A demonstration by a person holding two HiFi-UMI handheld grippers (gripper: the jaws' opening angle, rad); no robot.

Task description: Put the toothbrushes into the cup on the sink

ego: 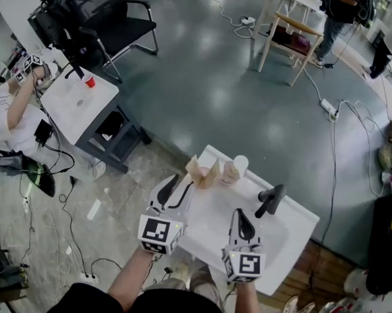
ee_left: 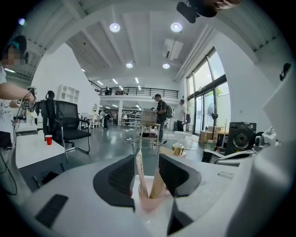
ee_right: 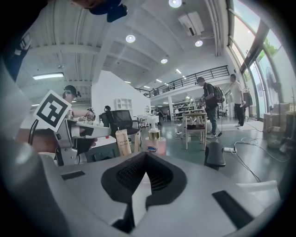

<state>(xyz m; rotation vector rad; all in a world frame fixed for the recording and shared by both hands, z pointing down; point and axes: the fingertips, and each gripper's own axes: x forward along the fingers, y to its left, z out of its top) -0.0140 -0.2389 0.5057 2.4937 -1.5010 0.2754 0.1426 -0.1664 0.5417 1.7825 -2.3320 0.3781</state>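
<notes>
Left gripper [ee_left: 147,162] whose black jaws stood apart, pink cup [ee_left: 150,202] showed in the gap between them, two wrapped toothbrushes [ee_left: 140,173] leaned inside it, pump bottle [ee_left: 178,149] stood beyond, black office chair [ee_left: 67,122] and white table [ee_left: 32,149] sat at left, black speaker [ee_left: 240,137] at right

Upper left: black office chair [ego: 101,21] on grey floor [ego: 205,76].
Beside it: white table [ego: 72,106] bearing a red cup [ego: 89,81].
Top right: wooden chair [ego: 290,40], a power strip [ego: 329,108] lying nearby on the floor.
Left edge: person in white [ego: 5,114].
</notes>
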